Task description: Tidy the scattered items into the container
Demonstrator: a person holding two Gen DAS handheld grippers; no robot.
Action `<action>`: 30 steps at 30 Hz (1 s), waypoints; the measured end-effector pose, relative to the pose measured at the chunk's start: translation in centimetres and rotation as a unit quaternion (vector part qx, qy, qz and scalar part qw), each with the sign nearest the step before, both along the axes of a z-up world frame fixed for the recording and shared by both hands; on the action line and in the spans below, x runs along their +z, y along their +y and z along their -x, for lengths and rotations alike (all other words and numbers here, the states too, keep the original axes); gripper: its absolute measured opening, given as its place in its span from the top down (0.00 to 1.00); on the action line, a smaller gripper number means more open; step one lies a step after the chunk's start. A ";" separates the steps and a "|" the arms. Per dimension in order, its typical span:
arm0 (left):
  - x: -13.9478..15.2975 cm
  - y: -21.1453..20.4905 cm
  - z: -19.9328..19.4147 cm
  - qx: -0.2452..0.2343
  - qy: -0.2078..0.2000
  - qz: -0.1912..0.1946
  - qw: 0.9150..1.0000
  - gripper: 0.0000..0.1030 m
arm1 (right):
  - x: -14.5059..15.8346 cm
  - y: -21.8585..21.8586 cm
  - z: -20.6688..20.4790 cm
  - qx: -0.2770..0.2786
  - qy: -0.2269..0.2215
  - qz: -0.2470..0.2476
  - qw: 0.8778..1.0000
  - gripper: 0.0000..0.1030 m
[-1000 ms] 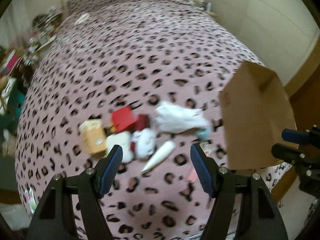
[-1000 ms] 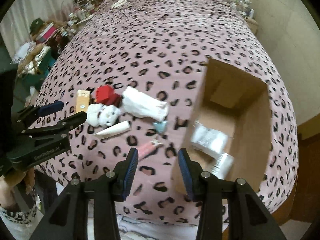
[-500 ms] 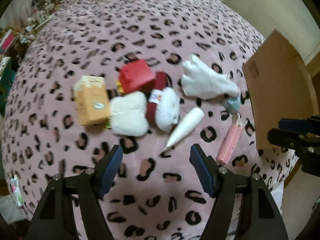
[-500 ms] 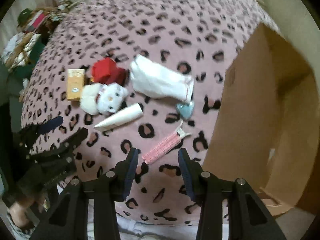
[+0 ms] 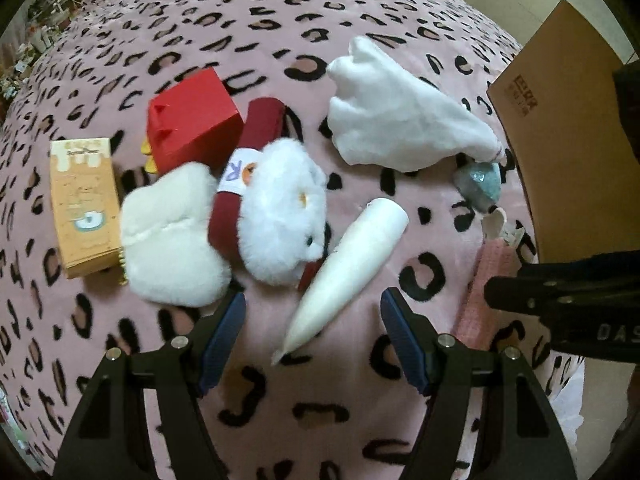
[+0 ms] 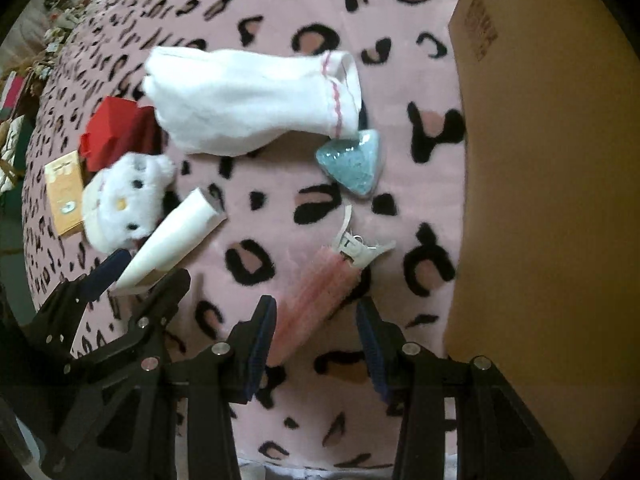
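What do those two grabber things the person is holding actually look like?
Both tools are alike. The left tool is a black angular frame that forks into two fingers lined with ribbed dark-blue pads, with small silver screw heads at the joints. The right tool is built the same way. Seen from the left camera, its black body carries pale lettering, only partly readable. No cables or sleeves show.

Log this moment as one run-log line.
left gripper: open over white tube | right gripper: open over pink brush | box: beside
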State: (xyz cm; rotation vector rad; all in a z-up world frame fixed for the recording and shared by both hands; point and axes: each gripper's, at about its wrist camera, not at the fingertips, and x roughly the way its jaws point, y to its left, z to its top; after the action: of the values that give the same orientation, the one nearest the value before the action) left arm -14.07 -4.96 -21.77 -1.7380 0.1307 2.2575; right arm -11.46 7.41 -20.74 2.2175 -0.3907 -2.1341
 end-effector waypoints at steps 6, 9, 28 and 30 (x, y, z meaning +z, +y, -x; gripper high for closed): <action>-1.5 0.7 0.3 0.005 -0.005 -0.015 1.000 0.41 | -1.4 -0.1 0.4 -0.009 -0.003 0.003 1.000 0.59; -1.7 0.1 0.4 0.021 -0.001 -0.034 0.999 0.52 | -1.7 -0.3 0.4 -0.006 -0.001 -0.001 1.000 0.59; 1.7 -3.7 -2.6 0.074 0.022 -0.126 0.989 0.79 | 1.6 -0.8 -1.8 0.036 0.063 -0.006 0.997 0.64; 2.2 -4.4 -3.2 0.079 0.024 -0.127 0.989 0.79 | 2.1 -0.8 -2.1 0.040 0.067 -0.005 0.997 0.65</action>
State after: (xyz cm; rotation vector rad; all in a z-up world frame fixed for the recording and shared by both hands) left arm -10.89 -9.35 -19.57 -1.6106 -0.2817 2.3072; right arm -9.32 6.63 -18.63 2.0438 -0.2811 -2.2307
